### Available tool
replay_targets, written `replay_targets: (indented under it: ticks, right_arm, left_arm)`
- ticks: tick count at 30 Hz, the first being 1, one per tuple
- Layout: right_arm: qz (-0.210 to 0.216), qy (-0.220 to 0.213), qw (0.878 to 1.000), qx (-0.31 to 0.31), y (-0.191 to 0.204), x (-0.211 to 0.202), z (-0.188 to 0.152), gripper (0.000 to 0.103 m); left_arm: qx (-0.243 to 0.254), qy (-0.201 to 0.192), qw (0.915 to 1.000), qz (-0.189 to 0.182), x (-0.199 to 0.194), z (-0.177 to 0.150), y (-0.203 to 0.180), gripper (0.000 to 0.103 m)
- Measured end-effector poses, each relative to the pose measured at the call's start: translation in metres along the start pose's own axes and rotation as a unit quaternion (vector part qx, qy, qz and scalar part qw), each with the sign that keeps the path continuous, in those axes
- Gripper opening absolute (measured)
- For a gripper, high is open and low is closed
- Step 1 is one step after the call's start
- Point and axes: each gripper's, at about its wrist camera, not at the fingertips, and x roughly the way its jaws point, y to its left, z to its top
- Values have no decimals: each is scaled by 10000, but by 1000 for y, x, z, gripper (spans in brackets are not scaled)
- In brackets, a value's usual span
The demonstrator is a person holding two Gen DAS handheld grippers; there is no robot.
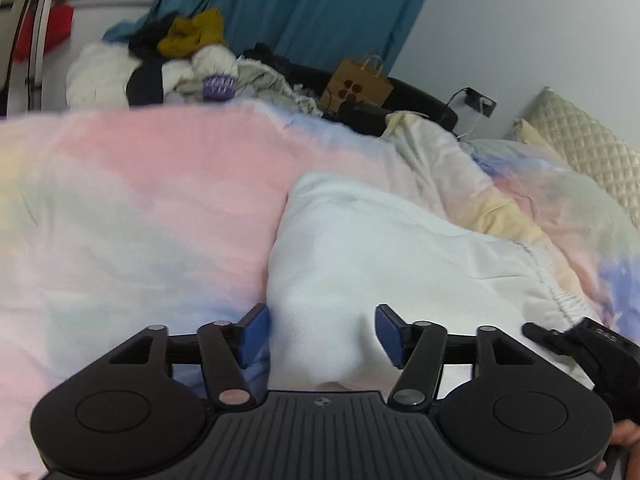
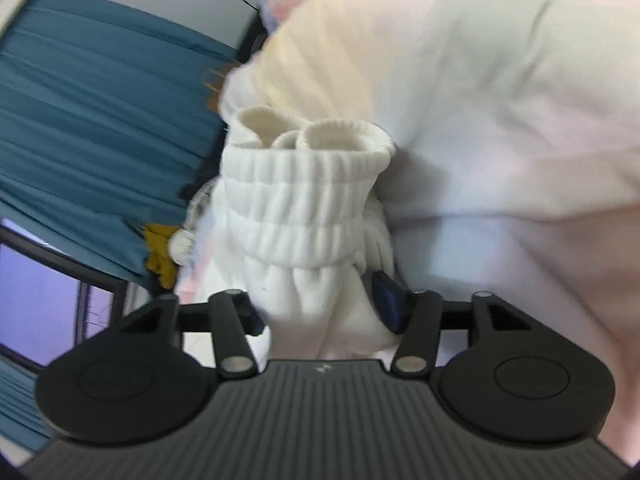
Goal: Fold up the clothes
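A white garment (image 1: pixel 380 248) lies on the pastel tie-dye bedspread (image 1: pixel 132 200). My left gripper (image 1: pixel 322 334) sits low over its near end, blue pads apart on either side of a fold of white cloth, not pressed on it. In the right wrist view my right gripper (image 2: pixel 320 312) is closed around the bunched white cloth just below a ribbed elastic cuff (image 2: pixel 304 184), which sticks up past the fingers. The right gripper's black body (image 1: pixel 588 352) shows at the right edge of the left wrist view.
A pile of mixed clothes (image 1: pixel 168 64) lies at the bed's far side, with a brown paper bag (image 1: pixel 360 84) beside it. A teal curtain (image 1: pixel 304 4) hangs behind. A quilted pillow (image 1: pixel 588 152) is at the far right. A window (image 2: pixel 40 292) shows at the left.
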Motion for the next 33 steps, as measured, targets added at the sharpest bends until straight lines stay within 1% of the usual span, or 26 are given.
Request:
replay_targets:
  ticks: [1,2,3,4,6,8,9,10,11,13,14,17,20,22,25,28,30,33]
  right_arm:
    - [-179,17,9998,-57,4,-8,-2,73]
    - [-327,10,9994,-138,9,-16,-4,75]
    - [-365,-80,9988,-305,15,-27,-5,80]
    - [-381,-159,9980,-471,22,-37,-6,80]
    - [-263,-251,9961,-809,36,-59,-8,80]
    - [-186,-356,9922,-1179,51,-81,-11,80]
    - [-143,-402,9896,-1374,60,-91,-14,80]
    - [-96,-443,9866,-1565,69,-101,-17,80]
    - [-34,-459,9837,-1740,77,-112,-20,80]
    - [102,-450,9773,-2066,89,-134,-26,80]
    - [171,-449,9733,-2244,91,-152,-31,80]
    - [334,-494,9587,-2780,103,-185,-48,80]
    - [415,-560,9437,-3235,116,-215,-72,80]
    - [437,-623,9364,-3427,121,-241,-89,80]
    - [490,-684,9255,-3692,128,-267,-108,80]
    - [589,-720,9156,-3912,133,-280,-126,80]
    - [638,-741,9090,-4051,135,-286,-138,79]
    - [602,-742,9000,-4252,138,-290,-156,79]
  left_arm:
    - [63,-61,9999,-51,-18,1,-5,73]
    - [146,-128,9998,-74,-32,4,-9,74]
    - [227,-196,9995,-54,-52,4,-15,78]
    - [303,-258,9992,-34,-67,5,-20,80]
    - [430,-377,9984,-22,-98,7,-29,80]
    - [500,-515,9974,-24,-131,8,-38,84]
    - [530,-587,9969,-24,-144,9,-43,89]
    - [556,-655,9963,-27,-161,8,-47,94]
    - [582,-722,9957,-30,-177,6,-51,95]
    - [601,-836,9947,-46,-209,3,-57,102]
    - [590,-880,9944,-60,-224,1,-60,102]
    - [619,-1019,9929,6,-269,-8,-65,103]
    - [720,-1052,9918,101,-309,-22,-68,103]
    - [763,-1080,9910,211,-331,-33,-68,103]
    - [829,-1135,9898,245,-360,-52,-67,103]
    - [873,-1193,9882,396,-379,-71,-63,103]
    - [860,-1253,9876,405,-388,-83,-58,103]
    - [845,-1290,9870,454,-396,-101,-47,103]
